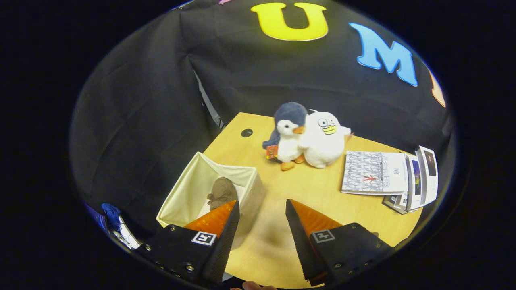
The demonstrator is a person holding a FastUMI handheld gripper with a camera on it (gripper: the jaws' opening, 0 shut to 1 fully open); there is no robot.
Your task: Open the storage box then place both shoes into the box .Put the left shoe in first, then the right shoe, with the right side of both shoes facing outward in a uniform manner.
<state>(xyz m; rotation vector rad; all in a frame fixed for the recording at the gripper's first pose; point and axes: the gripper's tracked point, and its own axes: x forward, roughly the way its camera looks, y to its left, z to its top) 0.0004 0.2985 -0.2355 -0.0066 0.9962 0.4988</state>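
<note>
- I see my gripper [262, 209] held above the wooden surface [306, 189], fingers spread wide with nothing between them but bare wood.
- The storage box [183, 193], a cream fabric one with no lid on it, sits at about 10 o'clock from the fingertips, just ahead of the left finger, near the surface's edge.
- One shoe [222, 191], brownish-grey with a small bow on it, lies inside the box; the left finger's tip overlaps its near end in my view, and I cannot tell whether they touch.
- I cannot tell which side of the shoe faces outward.
- Beyond the fingers at 12 o'clock two plush toys stand touching: a blue-and-white penguin [288, 135] and a white duck [324, 141].
- At 2 o'clock a patterned booklet [373, 172] lies flat, with a fanned stack of cards [419, 179] just beside it.
- A round cable hole [246, 132] shows in the surface at 11 o'clock, past the box.
</note>
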